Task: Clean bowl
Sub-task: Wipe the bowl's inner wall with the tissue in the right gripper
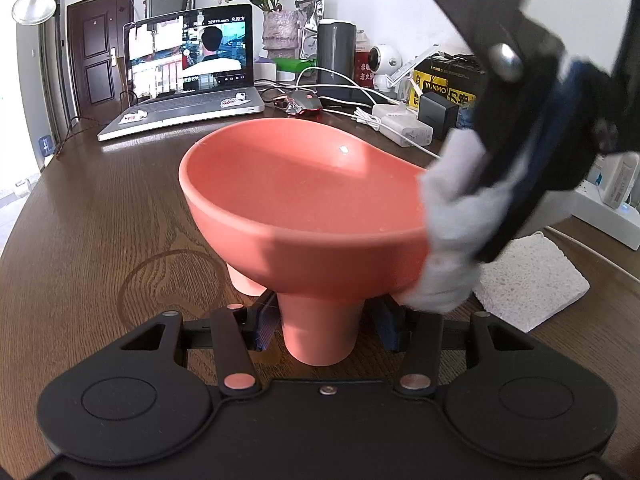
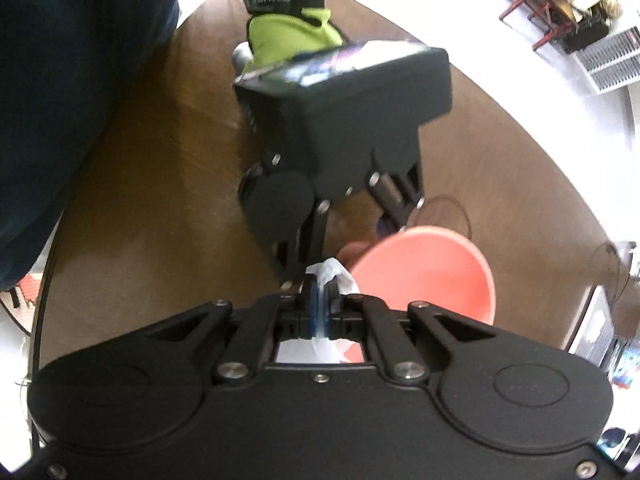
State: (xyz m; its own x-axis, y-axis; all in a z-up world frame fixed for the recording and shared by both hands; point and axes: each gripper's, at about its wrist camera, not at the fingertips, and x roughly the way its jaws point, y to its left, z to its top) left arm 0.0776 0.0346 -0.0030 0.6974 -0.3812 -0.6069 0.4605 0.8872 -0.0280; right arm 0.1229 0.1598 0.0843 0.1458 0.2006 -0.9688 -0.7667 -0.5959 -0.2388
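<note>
- Left wrist view: left gripper (image 1: pixel 326 330) clamps the stem of the coral footed bowl (image 1: pixel 304 204), held tilted above the wooden table (image 1: pixel 100 216); grey cloth (image 1: pixel 448 232) pressed on its right rim — keep the stem steady and wipe round the rim.
- Left wrist only: sponge (image 1: pixel 528 280), laptop (image 1: pixel 188 76).
- Right wrist view: right gripper (image 2: pixel 320 304) closed on the cloth beside the bowl — only here, a gloved hand (image 2: pixel 292 32).

You have one pink footed bowl (image 1: pixel 304 208) between your left tool's (image 1: pixel 326 330) fingers, and one grey cloth (image 1: pixel 452 240) in your right tool (image 2: pixel 320 300). Just right of the bowl lies one white sponge (image 1: pixel 528 280). Beyond it: one laptop (image 1: pixel 188 76), one mouse (image 1: pixel 304 102), two white chargers (image 1: pixel 404 130).
</note>
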